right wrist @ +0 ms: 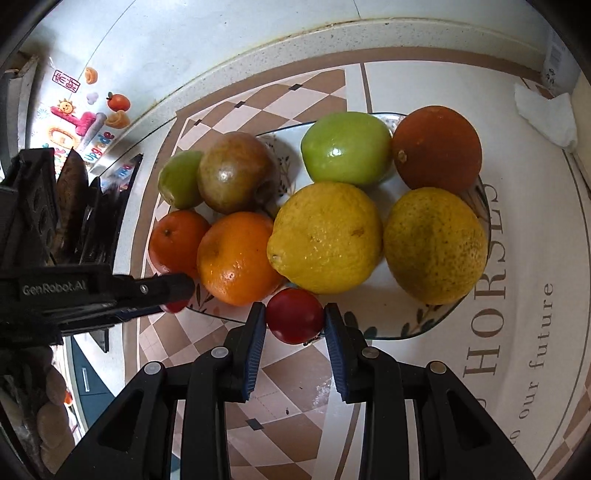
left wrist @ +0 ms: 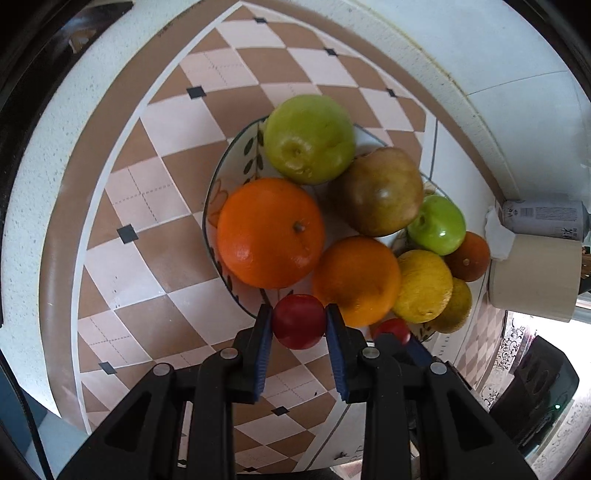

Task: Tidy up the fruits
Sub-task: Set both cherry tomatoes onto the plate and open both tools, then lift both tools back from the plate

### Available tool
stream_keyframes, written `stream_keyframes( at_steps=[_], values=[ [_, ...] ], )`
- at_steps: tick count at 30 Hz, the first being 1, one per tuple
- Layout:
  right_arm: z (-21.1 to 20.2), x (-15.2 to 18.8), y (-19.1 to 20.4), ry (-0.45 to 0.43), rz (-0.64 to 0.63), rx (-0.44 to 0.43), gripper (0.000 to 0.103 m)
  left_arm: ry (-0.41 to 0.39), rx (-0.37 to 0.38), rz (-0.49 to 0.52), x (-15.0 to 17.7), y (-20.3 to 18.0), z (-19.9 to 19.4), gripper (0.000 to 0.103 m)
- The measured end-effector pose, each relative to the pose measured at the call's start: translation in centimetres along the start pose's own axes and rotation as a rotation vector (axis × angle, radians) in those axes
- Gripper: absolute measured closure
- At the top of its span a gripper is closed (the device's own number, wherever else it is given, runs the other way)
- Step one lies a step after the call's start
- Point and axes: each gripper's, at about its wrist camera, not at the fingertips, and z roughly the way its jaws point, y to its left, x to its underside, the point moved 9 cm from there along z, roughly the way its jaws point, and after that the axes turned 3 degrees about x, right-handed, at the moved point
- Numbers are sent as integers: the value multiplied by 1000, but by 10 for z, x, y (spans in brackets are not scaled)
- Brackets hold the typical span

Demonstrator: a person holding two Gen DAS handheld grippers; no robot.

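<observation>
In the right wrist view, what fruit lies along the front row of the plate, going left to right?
Small orange → larger orange → red fruit between the right gripper fingers → yellow lemon → speckled lemon.

Brown-and-cream diamond-patterned mat (left wrist: 155,206) on speckled white countertop (left wrist: 26,206), white wall (right wrist: 229,26) behind.
</observation>
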Motion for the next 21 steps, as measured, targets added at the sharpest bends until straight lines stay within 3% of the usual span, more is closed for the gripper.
stream_keyframes(
  at_steps=[5,7,11,18,20,21],
  values=[
    [0,1,-1,12,13,5,65,41,8,-16,2,0,9,74],
    [-3,2,-3,11,21,5,55,42,-1,-14,1,1,9,72],
    [-15,6,-11,5,49,12,50,43,-22,-8,5,1,7,65],
    [-57,10,-30,-55,31,116,16,-56,-169,112,19,-5,-18,63],
    [-70,9,-36,-75,3,169,12,-97,-215,153,24,-8,-28,39],
    [-77,9,-38,-86,-7,188,11,-119,-237,172,27,-10,-33,32]
  ],
)
